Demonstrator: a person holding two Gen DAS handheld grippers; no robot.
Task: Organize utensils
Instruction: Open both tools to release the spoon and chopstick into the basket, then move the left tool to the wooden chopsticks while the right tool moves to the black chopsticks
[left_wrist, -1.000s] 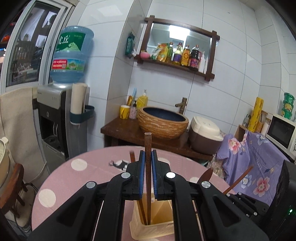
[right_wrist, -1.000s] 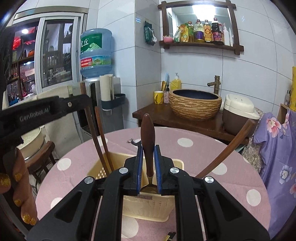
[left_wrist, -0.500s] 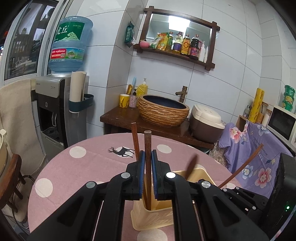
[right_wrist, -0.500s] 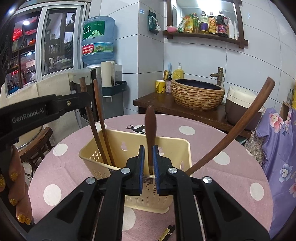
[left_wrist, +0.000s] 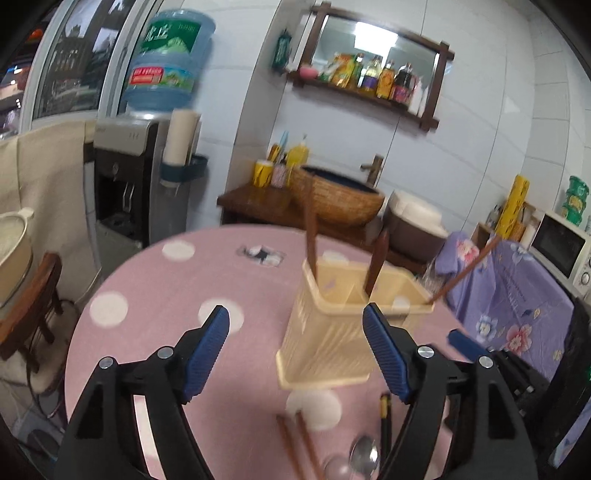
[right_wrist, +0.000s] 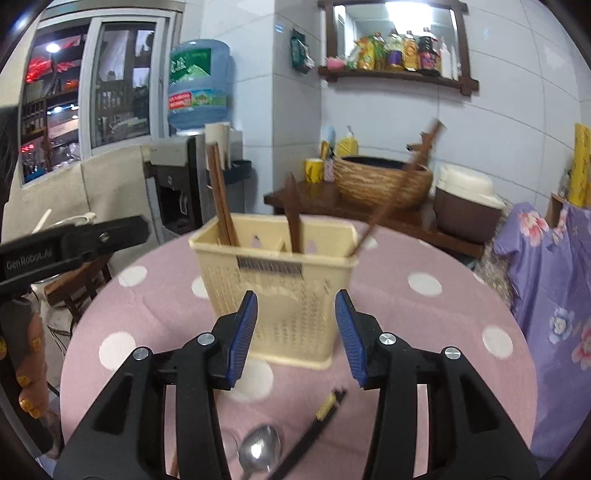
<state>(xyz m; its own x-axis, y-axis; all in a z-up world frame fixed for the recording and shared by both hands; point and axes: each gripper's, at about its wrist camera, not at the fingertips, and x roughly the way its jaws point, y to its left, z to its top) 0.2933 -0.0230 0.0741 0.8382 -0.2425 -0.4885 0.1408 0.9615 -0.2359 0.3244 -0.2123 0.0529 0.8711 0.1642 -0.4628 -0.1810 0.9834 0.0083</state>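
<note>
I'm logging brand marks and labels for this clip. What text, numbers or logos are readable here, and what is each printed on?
"GenRobot.AI": white lettering on the black body of the left gripper, seen from the right wrist view.
Water jug labels: large Chinese characters on the green one and small print on the red band, too blurred to read.
Shelf bottles: labels too small to read.
Strip on the utensil basket: no legible text.
</note>
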